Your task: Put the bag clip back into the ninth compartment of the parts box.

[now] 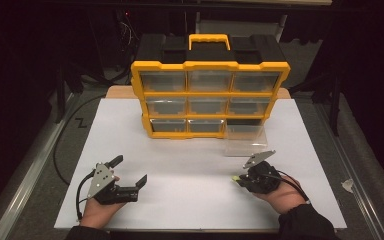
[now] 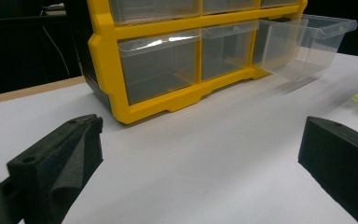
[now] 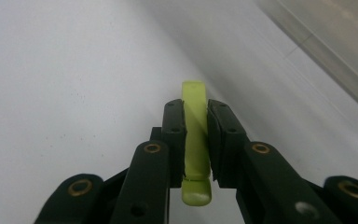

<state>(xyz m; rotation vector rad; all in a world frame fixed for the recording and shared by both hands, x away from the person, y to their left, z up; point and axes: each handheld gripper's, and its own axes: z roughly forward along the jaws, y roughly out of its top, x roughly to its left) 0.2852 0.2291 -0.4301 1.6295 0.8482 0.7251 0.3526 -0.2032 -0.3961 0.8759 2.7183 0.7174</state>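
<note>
Lime-green plastic piece (image 3: 196, 140): a slim strip, pinched between the pressed-together jaws of my right tool (image 1: 241, 179), both ends poking out past the pads. In the right tool's own view its long axis runs along the jaws, pointing away from my hand.

Clear drawer (image 1: 246, 138): pulled out of the bottom-right slot of the yellow cabinet (image 1: 210, 95), open top up, resting on the white surface (image 1: 190, 170). It lies ahead of the right tool and near it, well apart from the left.

Left tool (image 1: 130, 175): jaws spread wide, nothing between them, low over the surface at the near left, facing the cabinet.

Relation that counts: I judge the drawer the likely place for the piece. The right tool is the nearer one, and the tip I see in the high view points leftward, so I expect a swing forward over the drawer's rim before any release.
</note>
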